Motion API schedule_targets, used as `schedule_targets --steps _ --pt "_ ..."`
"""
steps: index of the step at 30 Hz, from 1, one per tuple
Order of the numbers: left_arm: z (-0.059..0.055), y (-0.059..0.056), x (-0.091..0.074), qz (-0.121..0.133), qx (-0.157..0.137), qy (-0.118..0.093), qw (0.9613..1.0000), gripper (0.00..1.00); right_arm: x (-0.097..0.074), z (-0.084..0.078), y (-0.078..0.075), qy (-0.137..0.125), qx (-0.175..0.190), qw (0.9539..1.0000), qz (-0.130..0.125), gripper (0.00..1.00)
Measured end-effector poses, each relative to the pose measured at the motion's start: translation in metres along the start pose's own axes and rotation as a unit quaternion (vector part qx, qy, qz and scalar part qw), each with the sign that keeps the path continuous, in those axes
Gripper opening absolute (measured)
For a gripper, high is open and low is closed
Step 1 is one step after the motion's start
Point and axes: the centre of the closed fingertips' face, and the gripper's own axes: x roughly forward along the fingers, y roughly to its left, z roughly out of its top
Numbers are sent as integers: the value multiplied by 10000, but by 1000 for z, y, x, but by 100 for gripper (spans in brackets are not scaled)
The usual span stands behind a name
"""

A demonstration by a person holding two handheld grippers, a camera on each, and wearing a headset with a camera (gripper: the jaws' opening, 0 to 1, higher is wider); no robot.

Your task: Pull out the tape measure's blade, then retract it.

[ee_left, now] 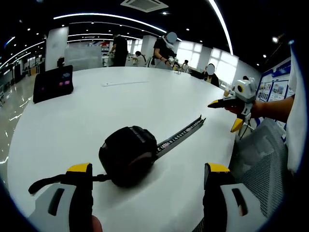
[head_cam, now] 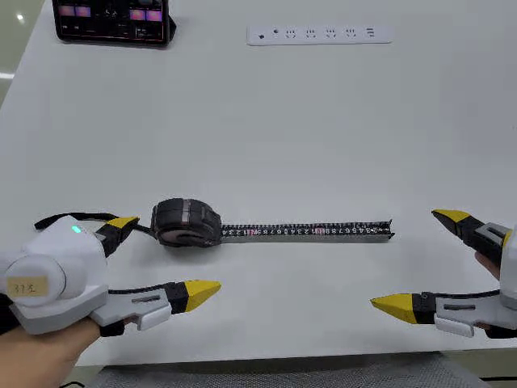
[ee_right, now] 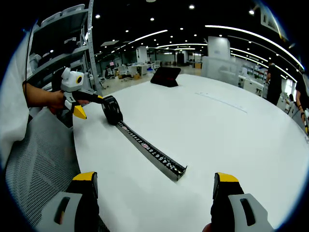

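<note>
The tape measure is laid on the table, its blade drawn out to the right. The left gripper and right gripper are held wide open, with nothing gripped. Retraction is judged next: the case must be steadied and the blade released.

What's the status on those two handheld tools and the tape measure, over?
Left gripper open, beside tape measure case. Right gripper open, clear of blade. Blade extended, flat on table. Power strip far back, nothing in the way.
</note>
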Motion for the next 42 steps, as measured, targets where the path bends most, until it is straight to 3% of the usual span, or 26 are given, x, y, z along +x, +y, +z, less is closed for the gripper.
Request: schedule_targets --steps 11,21,32,42 --pt "4 -8 7 -68 -43 -10 10000 92 1 3 -1 -7 -42 10000 -6 99" --pt "5 -6 10 32 -165 -27 9999 93 2 1 -3 39 -65 10000 -4 94" --pt "8 -1 16 362 -463 10 9983 90 4 4 -13 110 -226 9997 44 88" --pt "9 9 22 830 -722 -8 9939 86 7 5 -24 189 -421 9988 146 82"
